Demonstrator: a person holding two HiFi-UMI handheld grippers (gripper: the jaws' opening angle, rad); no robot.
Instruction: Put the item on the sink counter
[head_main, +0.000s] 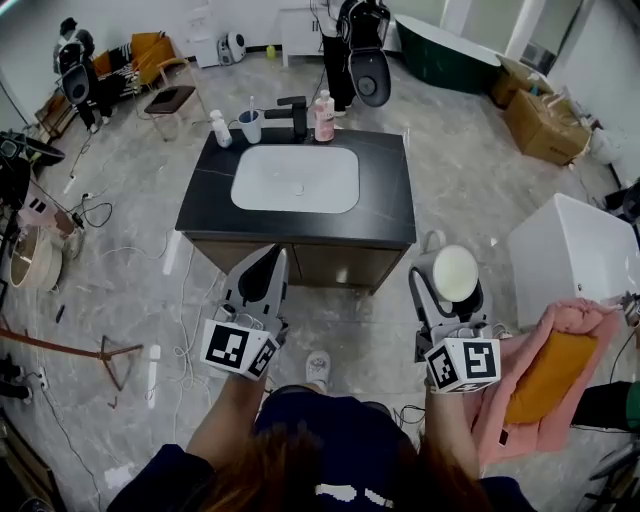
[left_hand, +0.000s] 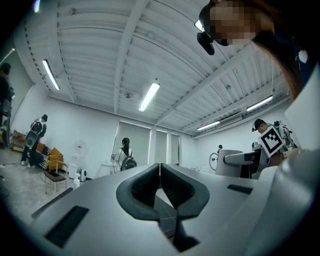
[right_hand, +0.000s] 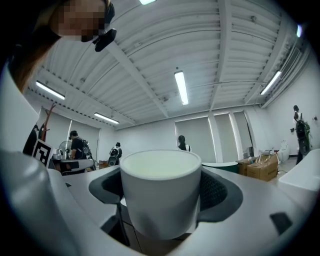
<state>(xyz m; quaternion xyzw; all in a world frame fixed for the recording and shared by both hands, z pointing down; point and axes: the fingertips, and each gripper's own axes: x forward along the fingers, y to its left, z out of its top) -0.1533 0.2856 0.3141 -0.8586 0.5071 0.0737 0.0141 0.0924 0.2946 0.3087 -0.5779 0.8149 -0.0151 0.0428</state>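
From the head view, the white mug (head_main: 455, 272) is held in the air in the right gripper (head_main: 449, 288), well short of the black, stone-like sink counter (head_main: 392, 205) and its white oval basin (head_main: 295, 178). A loop at the mug's far side looks like a handle, though it is small here. The left gripper (head_main: 270, 262) hangs empty beside it.

In the left gripper view, the dark curved pads (left_hand: 142, 187) meet at their tips with nothing between them.

In the right gripper view, the jaws clasp the mug (right_hand: 161, 192) across its round wall. It is smooth, matte and probably ceramic, so stiff, fairly weighty, slippery and chippable. A grip across the body suits it, and it should be set down gently.
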